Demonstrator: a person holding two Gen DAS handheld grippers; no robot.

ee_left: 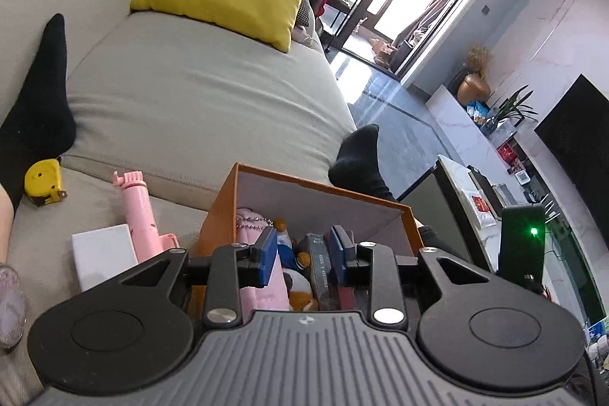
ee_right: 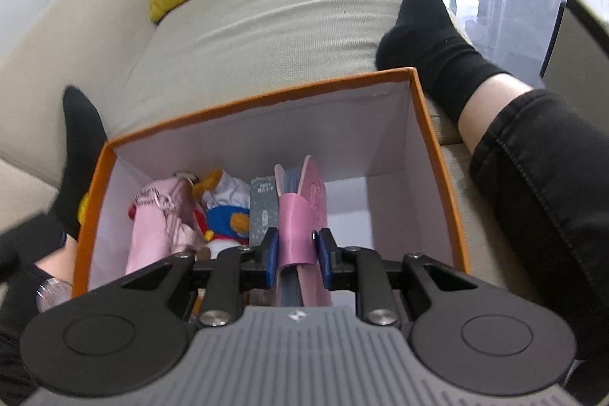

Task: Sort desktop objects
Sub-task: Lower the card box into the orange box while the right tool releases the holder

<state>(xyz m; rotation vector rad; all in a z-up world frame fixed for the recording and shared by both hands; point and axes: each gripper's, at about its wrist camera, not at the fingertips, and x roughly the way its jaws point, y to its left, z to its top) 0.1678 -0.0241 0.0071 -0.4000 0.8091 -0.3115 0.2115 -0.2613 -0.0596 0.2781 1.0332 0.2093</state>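
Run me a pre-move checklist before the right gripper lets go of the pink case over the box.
1. Right gripper closed on the pink case: ok.
2. Case over the inside of the orange box, not the rim: ok.
3. Bare box floor to the right of the case: ok.
4. Plush toy and grey book sit left of the case, close by; whether they touch it: cannot tell.
5. Left gripper holds nothing, jaws apart: ok.
6. Still outside the box on the sofa: tape measure, pink stick, white box: not ok.
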